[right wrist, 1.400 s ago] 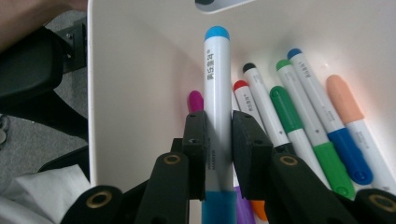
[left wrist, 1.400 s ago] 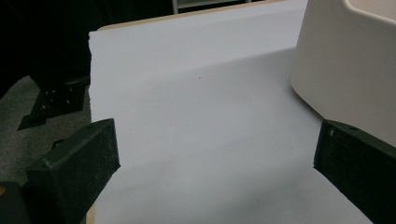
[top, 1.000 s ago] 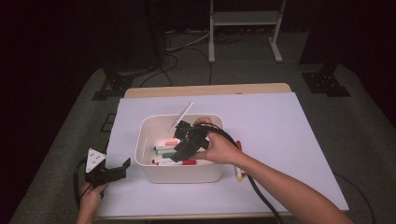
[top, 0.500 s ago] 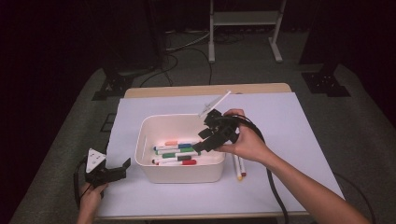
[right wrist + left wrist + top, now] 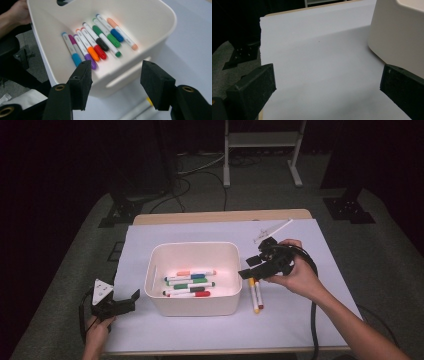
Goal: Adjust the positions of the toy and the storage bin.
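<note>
Markers (image 5: 190,283) lie side by side on floor of white bin (image 5: 155,270), mid-bench (image 5: 310,320). Two more markers (image 5: 256,295) lie on bench just right of bin, below right hand-held gripper (image 5: 250,272). Right hand-held gripper hovers beside bin's right wall, jaws wide apart after just opening, nothing between them. Left hand-held gripper (image 5: 125,301) rests at bench's left edge near bin, jaws wide, empty.
</note>
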`<state>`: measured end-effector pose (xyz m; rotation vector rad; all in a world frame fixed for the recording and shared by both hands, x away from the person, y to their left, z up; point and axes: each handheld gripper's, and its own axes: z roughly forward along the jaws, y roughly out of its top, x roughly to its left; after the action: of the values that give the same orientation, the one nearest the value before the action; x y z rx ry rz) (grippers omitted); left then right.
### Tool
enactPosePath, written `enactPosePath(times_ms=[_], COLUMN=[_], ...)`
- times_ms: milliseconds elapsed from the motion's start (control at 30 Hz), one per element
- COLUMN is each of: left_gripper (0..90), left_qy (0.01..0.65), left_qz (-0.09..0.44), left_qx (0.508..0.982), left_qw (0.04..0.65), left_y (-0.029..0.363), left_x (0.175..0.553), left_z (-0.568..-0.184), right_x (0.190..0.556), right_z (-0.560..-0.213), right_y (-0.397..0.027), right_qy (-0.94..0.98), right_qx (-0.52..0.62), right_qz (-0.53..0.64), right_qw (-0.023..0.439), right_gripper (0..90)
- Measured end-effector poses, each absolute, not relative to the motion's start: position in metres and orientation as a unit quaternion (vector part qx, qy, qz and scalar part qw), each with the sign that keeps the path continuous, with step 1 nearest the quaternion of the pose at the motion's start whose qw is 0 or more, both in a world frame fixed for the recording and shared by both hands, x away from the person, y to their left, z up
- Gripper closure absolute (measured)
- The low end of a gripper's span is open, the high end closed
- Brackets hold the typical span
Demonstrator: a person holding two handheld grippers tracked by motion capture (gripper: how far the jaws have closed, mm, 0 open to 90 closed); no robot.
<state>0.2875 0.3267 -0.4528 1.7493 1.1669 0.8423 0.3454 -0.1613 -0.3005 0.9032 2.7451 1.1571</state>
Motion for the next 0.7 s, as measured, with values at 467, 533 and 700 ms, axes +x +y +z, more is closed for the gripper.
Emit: enactPosePath(times_ms=[467, 533, 700], left_gripper=[0.0, 0.0, 0.0], left_qy=[0.467, 0.467, 0.466], left_qz=[0.335, 0.335, 0.335], left_qx=[0.7, 0.699, 0.7], left_qw=[0.424, 0.425, 0.425], left_y=[0.327, 0.327, 0.327], left_x=[0.288, 0.288, 0.288], left_z=[-0.453, -0.453, -0.453], right_x=[0.351, 0.352, 0.354], right_z=[-0.359, -0.368, -0.388], right_y=[-0.193, -0.194, -0.196], right_qy=[0.873, 0.872, 0.871], right_qx=[0.346, 0.356, 0.372], right_qz=[0.342, 0.335, 0.317], right_qw=[0.023, 0.026, 0.037], right_gripper=[41.4, 42.0, 43.4])
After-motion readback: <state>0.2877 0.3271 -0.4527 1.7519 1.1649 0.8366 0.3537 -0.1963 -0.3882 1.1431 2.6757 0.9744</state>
